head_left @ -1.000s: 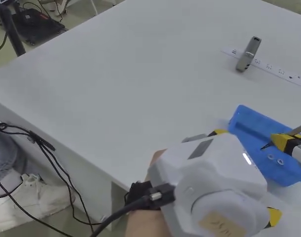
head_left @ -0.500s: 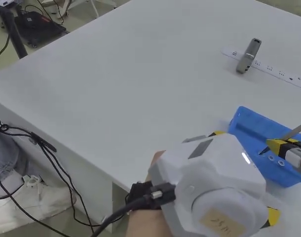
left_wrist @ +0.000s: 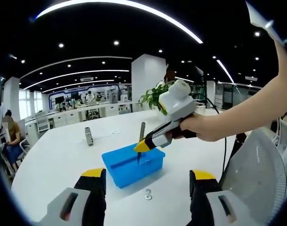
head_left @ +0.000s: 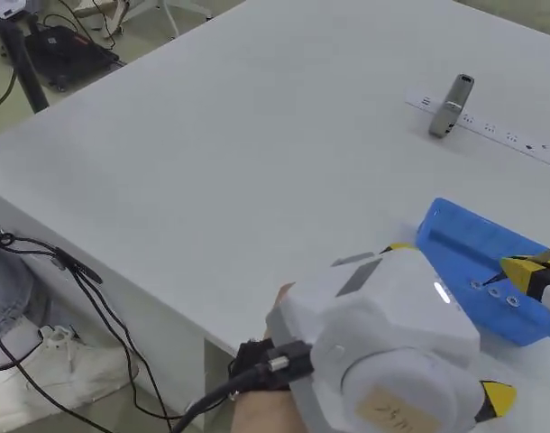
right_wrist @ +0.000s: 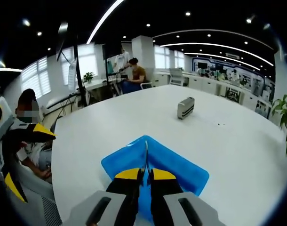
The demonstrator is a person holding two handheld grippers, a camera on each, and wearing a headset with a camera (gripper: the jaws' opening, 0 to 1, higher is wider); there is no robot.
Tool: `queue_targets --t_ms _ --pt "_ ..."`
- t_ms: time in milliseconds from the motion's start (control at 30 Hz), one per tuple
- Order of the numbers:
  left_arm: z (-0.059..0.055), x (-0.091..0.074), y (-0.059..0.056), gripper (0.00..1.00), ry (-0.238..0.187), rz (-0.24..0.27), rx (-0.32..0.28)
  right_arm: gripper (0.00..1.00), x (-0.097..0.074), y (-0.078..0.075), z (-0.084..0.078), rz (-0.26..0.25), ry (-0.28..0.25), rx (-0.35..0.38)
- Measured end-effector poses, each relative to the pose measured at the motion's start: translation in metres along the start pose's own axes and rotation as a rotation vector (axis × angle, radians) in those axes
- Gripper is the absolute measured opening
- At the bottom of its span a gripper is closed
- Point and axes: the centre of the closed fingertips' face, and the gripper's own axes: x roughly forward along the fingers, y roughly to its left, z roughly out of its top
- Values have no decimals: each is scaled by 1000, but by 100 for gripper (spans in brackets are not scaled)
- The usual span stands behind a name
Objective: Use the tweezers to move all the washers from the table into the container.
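two washers [left_wrist: 147, 191] left on the table [left_wrist: 59, 160] beside the blue container [left_wrist: 124, 172]; few inside already. right gripper [right_wrist: 144, 173] squeezing the tweezers [right_wrist: 146, 155], left gripper [left_wrist: 148, 173] wide apart.

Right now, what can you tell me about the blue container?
The blue container is a shallow, open-topped rectangular tray that looks like plastic. It sits flat on the white table. The right tool is shut on the tweezers, whose tips reach down inside it. Two small washers lie on the table just beside its front wall, not touching it.
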Motion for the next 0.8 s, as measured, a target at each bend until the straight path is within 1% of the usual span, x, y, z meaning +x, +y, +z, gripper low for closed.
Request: queue_targets --t_ms 133,167,233,300,367,533,633,800 --pt "-1 0 1 72 4 4 -3 4 -11 17 11 41 -39 2" --pt "-1 0 1 72 6 5 -4 4 -12 23 12 58 -41 0" --pt "-1 0 1 72 7 3 -2 4 -14 32 10 74 -40 1" --pt "-1 1 1 72 8 1 1 4 -13 43 5 100 -29 -4" --pt "-2 1 0 72 9 0 1 4 -12 50 -3 116 -6 -9" --pt "-2 1 0 72 13 0 4 4 0 65 -30 152 59 -14" --pt "-3 1 1 71 14 1 3 4 5 69 -43 161 101 -31" --pt "-3 1 1 71 15 0 3 4 7 71 -51 163 122 -37"
